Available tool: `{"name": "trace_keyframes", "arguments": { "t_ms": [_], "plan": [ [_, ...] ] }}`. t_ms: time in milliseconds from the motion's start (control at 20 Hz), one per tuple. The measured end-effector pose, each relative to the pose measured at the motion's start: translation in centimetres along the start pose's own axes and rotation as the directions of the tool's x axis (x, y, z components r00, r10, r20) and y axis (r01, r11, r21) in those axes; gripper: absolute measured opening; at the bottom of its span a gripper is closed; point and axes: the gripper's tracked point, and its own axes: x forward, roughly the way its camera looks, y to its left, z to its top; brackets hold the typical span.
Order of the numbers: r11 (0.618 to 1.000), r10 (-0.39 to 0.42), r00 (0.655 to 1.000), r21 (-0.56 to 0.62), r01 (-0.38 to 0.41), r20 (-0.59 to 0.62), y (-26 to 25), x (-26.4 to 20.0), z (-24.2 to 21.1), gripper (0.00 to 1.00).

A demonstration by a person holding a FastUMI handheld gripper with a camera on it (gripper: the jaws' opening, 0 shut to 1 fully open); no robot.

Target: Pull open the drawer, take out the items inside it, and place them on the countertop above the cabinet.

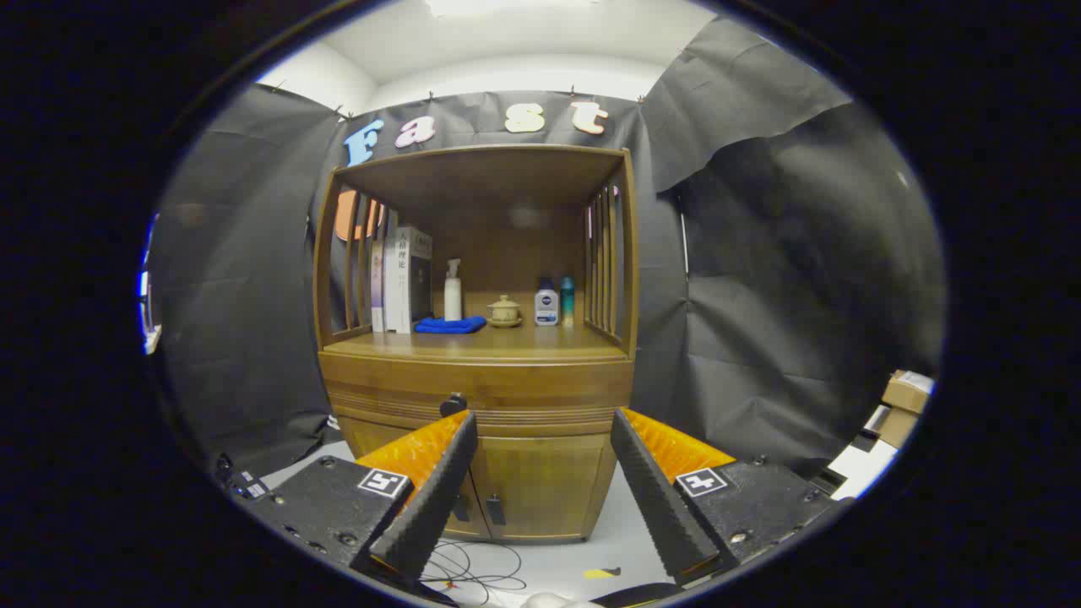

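Jaws (540, 481) spread wide, empty, well short of cabinet (477, 405). Drawer (477, 393) closed, knob (453, 404) just beyond left finger. Books (404, 279), cloth (449, 324), bottles on desk (507, 344).

Claw (540, 481) held level, fingers (431, 498) spread wide apart, gripping nothing

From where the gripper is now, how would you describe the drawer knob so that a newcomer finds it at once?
Find the wooden cabinet against the black cloth wall, with books and bottles on its countertop. Just under that countertop runs the closed drawer. The knob is the small dark round one on the drawer front, above the open gripper, unlike the two long door handles lower down.
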Motion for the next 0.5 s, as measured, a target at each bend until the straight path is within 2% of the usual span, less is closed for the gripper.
{"name": "trace_keyframes", "arguments": {
  "t_ms": [500],
  "plan": [
    [1.0, -0.005, 1.0, -0.013, 0.005, -0.001, -0.14, 0.25, 0.1, 1.0]
  ]
}}
